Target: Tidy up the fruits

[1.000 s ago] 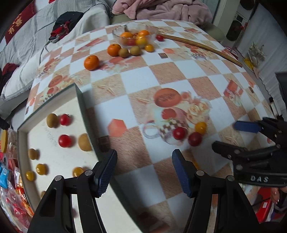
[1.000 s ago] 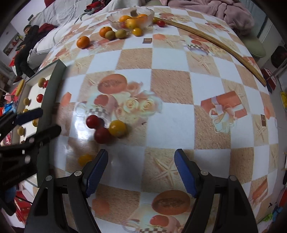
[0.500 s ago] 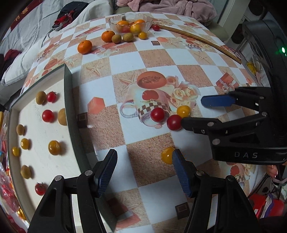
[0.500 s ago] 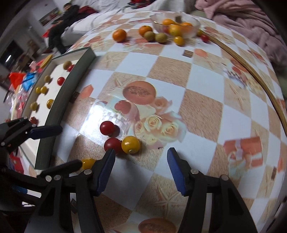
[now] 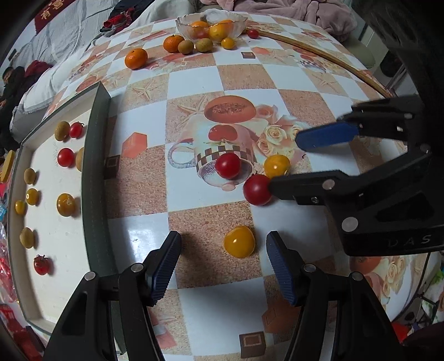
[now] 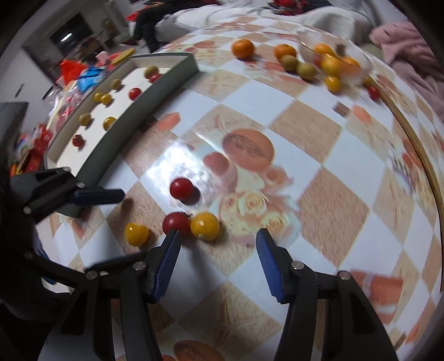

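Observation:
My left gripper [image 5: 223,262] is open, and a yellow cherry tomato [image 5: 239,241] lies on the table just ahead between its fingers; the same tomato shows in the right wrist view [image 6: 136,234]. My right gripper [image 6: 216,255] is open around another yellow tomato [image 6: 204,225], its left finger touching a red tomato [image 6: 175,222]. In the left wrist view the right gripper [image 5: 288,158] comes in from the right beside that yellow tomato [image 5: 276,166] and red tomato [image 5: 257,189]. A second red tomato [image 5: 228,165] lies a little farther off. A white tray [image 5: 95,177] with sorted fruits lies at the left.
A glass bowl [image 5: 212,23] of fruit stands at the table's far edge, with oranges [image 5: 136,58] and brown round fruits [image 5: 186,46] beside it. A wooden hoop [image 5: 319,52] lies at the far right. Bedding and clutter surround the table.
Both grippers moved forward and lower toward the loose tomatoes. The left now frames the near yellow tomato; the right has closed in around the other yellow one.

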`<state>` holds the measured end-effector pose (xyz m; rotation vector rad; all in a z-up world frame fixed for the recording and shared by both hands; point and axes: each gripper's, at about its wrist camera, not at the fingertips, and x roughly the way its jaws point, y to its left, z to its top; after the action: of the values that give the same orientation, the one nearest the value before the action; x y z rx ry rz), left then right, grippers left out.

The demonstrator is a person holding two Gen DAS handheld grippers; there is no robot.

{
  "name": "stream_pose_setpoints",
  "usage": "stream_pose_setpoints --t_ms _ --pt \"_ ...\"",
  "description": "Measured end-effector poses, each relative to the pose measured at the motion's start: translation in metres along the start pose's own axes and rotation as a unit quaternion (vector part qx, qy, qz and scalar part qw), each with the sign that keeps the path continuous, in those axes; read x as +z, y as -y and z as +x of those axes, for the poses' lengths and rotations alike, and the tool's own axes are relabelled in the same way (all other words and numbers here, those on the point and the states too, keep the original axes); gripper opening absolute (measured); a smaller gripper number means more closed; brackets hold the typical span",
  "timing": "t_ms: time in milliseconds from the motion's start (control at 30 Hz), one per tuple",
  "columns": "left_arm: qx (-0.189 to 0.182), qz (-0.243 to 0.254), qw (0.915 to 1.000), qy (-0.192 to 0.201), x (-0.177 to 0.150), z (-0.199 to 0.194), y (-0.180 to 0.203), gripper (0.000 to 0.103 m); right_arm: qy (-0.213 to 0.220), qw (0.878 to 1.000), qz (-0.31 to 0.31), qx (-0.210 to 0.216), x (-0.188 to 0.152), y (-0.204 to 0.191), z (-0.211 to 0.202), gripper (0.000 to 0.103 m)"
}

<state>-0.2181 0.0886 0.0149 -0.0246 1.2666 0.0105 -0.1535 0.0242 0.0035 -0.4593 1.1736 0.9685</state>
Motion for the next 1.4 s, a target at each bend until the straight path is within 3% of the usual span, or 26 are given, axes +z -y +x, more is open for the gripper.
stream_pose_setpoints --t_ms 167,300,400,567,633,933,1200,1400 --pt "0.0 -0.001 0.9999 0.014 0.003 0.002 0.001 0.065 -0.003 0.999 -0.032 0.036 0.011 -0.003 0.004 0.05" --pt "0.0 -0.003 0.9999 0.016 0.006 0.003 0.003 0.065 -0.017 0.996 -0.027 0.079 0.013 -0.006 0.007 0.027" --pt "-0.005 0.001 0.9999 0.016 0.007 0.001 0.005 0.051 -0.023 0.996 -0.006 0.082 0.011 0.0 0.004 0.02" --pt "-0.012 0.014 0.9998 0.012 0.009 0.0 0.014 0.034 -0.027 0.995 0.059 0.071 -0.001 0.023 -0.005 0.019" --pt "-0.012 0.01 0.9999 0.006 0.01 0.0 0.014 0.02 -0.029 0.994 0.085 0.064 -0.005 0.026 -0.01 0.018" --pt "-0.07 -0.086 0.9931 -0.037 0.011 -0.004 -0.013 0.02 -0.029 0.986 0.156 0.052 -0.023 0.026 -0.029 0.018" --pt "-0.068 -0.082 0.9938 -0.032 0.019 -0.028 -0.02 0.02 -0.022 0.982 0.181 0.049 -0.022 0.022 -0.045 0.018" --pt "-0.064 -0.095 0.9929 -0.032 0.019 -0.033 -0.03 0.02 -0.039 0.982 0.18 0.03 -0.013 0.025 -0.019 0.018"
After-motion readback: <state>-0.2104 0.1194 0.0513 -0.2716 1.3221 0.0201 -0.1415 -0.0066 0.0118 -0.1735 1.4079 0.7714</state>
